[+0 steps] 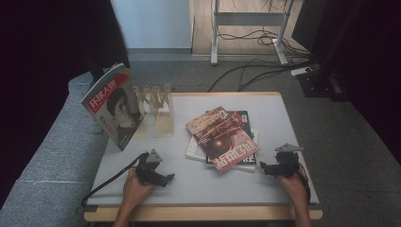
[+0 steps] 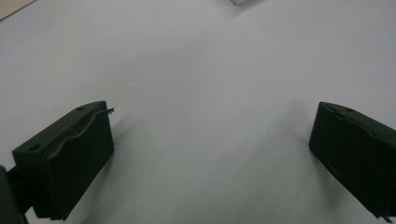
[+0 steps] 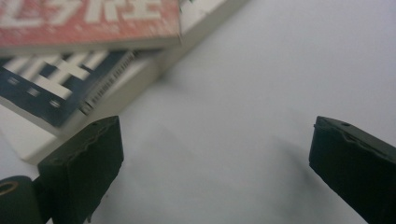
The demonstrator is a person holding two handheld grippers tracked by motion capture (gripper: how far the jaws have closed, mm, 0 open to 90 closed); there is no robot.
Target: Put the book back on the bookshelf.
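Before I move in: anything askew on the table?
The stack of magazines is untidy: its red top one lies twisted across those beneath. One magazine leans tilted at the wooden rack.

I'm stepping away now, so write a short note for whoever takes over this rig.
Left hand-held gripper: open, empty, over bare table near the front edge.
Right hand-held gripper: open, empty, beside the stack of books.
Done: one magazine stands in the rack at the back left.
Left: the stacked books lie flat mid-table, red one on top; probably they go into the rack next.
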